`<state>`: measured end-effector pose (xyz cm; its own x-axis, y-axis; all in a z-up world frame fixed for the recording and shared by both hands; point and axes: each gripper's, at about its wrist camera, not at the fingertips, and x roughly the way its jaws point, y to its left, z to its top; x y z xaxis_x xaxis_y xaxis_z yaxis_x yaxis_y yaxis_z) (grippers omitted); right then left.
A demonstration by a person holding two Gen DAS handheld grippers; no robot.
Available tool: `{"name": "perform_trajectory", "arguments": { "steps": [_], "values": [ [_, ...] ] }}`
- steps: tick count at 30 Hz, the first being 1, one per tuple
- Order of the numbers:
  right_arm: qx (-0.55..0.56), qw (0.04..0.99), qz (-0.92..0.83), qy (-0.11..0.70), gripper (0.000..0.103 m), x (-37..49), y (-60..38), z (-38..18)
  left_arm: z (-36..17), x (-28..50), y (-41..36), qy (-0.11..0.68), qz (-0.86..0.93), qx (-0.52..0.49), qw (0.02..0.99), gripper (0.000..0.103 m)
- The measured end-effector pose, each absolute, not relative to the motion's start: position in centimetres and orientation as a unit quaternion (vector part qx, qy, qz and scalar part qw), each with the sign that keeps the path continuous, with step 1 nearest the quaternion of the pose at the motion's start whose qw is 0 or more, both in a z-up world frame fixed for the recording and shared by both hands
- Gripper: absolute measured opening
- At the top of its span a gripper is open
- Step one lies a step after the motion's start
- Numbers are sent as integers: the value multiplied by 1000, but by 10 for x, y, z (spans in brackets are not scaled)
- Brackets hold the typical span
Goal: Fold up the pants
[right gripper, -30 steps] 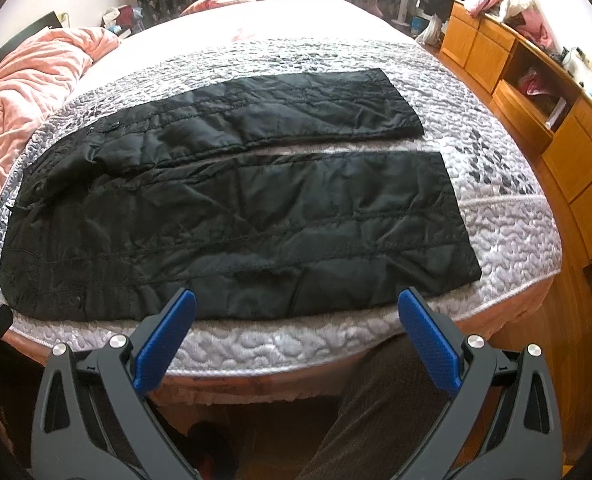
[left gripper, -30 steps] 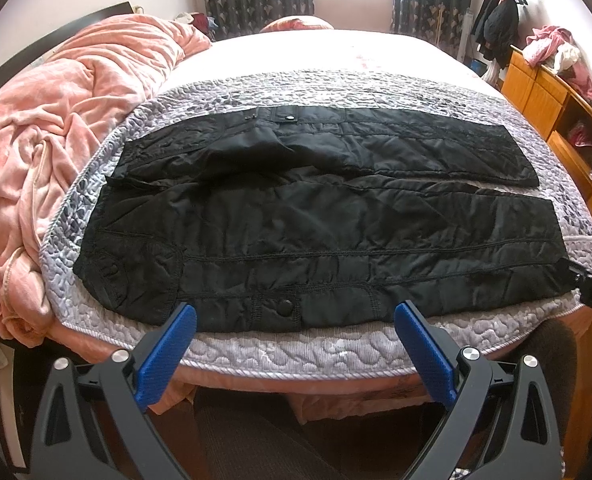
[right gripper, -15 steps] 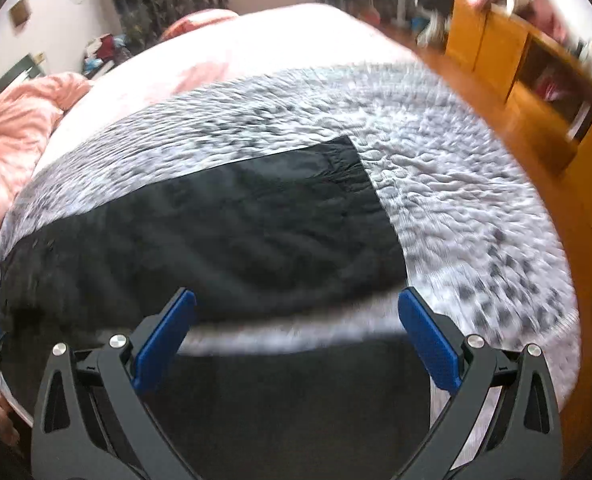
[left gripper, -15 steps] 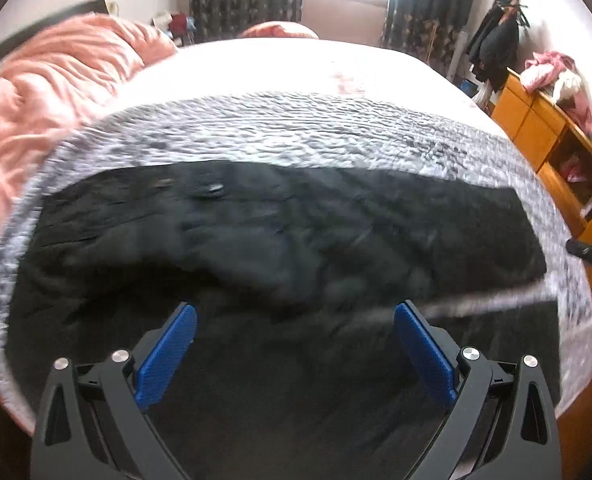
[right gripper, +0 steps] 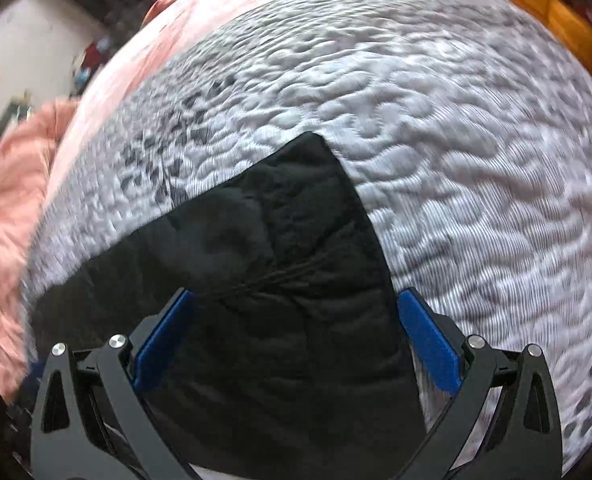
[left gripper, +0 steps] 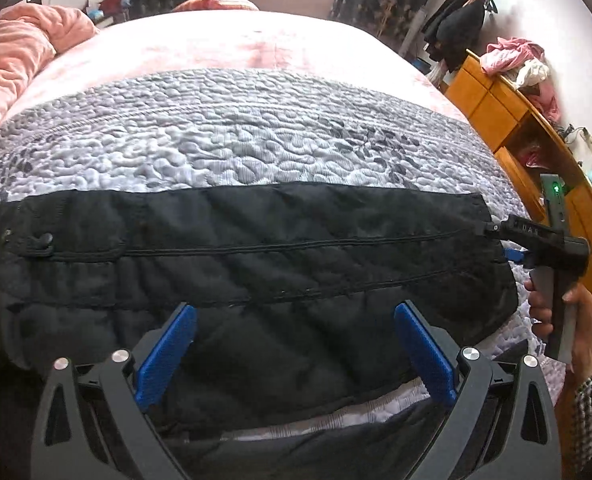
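Black quilted pants [left gripper: 256,264] are spread lengthwise across a grey quilted bedspread [left gripper: 224,136] on the bed, with a pink blanket [left gripper: 12,52] bunched at the far left. The left gripper [left gripper: 296,352] is held low over the middle of the far trouser leg, its blue pads [left gripper: 164,356] set wide apart with nothing clasped between them. A thin strip of bedspread is seen below that leg, between it and the near one. In the right wrist view, which is blurred, the right gripper [right gripper: 296,344] is poised over the cuff end of the far leg [right gripper: 296,248], its blue pads likewise spread wide and empty, the hem edge lying just inside its right-hand pad [right gripper: 428,340]. From the left wrist view the right gripper [left gripper: 500,242] is seen at that hem, gripped by a hand [left gripper: 572,320]; whether the fabric is touched cannot be told. A wooden cabinet [left gripper: 508,120] stands beside the bed.
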<state>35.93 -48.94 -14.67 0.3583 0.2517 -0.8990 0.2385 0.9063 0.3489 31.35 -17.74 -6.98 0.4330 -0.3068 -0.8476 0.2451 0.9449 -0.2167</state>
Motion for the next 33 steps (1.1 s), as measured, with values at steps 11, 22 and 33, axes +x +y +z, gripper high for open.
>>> {"name": "perform_trajectory", "arguments": {
  "steps": [11,22,33],
  "values": [
    [87,841,71,529,13,326,-455,-113,-89,331,-180,519,-186,-21,834,99],
    [26,903,170,394,11,259,-446,-36,-67,379,-189,430,-304,0,850,99],
    [11,907,206,368,11,234,-442,-23,-74,418,-238,457,-450,82,763,99]
  ]
}}
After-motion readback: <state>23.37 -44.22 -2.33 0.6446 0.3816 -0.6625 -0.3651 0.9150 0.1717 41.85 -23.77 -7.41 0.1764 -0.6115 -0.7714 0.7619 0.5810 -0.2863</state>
